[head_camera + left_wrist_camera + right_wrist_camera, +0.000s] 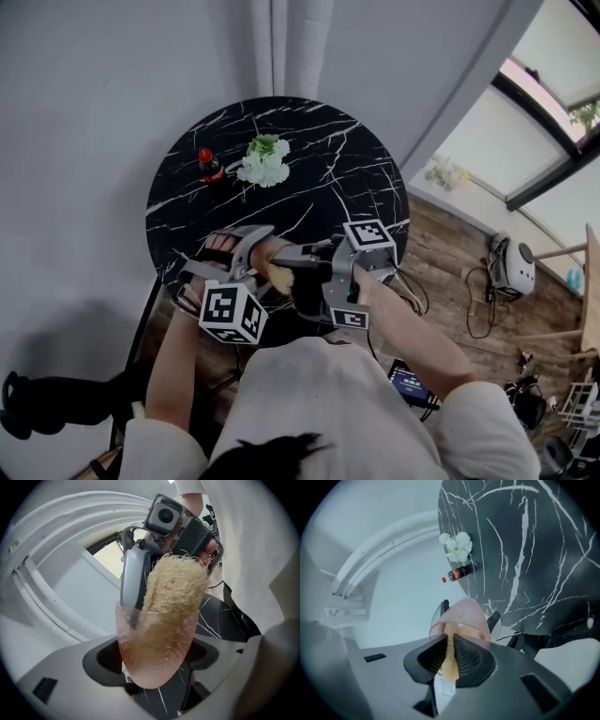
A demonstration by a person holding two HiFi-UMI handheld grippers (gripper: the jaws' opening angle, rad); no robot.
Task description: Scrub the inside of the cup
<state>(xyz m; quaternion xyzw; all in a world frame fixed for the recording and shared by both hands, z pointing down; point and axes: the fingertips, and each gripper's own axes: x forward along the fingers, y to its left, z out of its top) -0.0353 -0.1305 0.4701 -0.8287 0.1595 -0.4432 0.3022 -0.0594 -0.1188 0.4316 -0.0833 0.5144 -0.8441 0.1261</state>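
**Cup held over near edge of counter, loofah inside**

- Cup (154, 653): pink, translucent, with a dimpled wall. It is held clear of the surface, above the near edge of the round counter (347, 178), with its mouth turned away from the left gripper's camera and its rounded base toward it.
- Loofah (176, 583): tan and fibrous. Its lower part sits inside the cup and shows through the pink wall. Its upper part stands out past the rim.
- Left gripper (154, 665): the jaws are clamped on the cup, one on each side of its lower half.
- Right gripper (450, 656): the jaws are nearly together, pinching the flattened end of the loofah. This gripper points straight at the cup's mouth. In the right gripper view the left gripper's jaw tips flank the cup.
- Counter: black marble with white veins.
- Cola bottle (211, 169): red cap, standing toward the far left edge.
- White flowers (264, 161): lying just beside the bottle, nearer the far edge. Both are well apart from the cup.
- Wooden floor (450, 253): beyond the counter's right edge.
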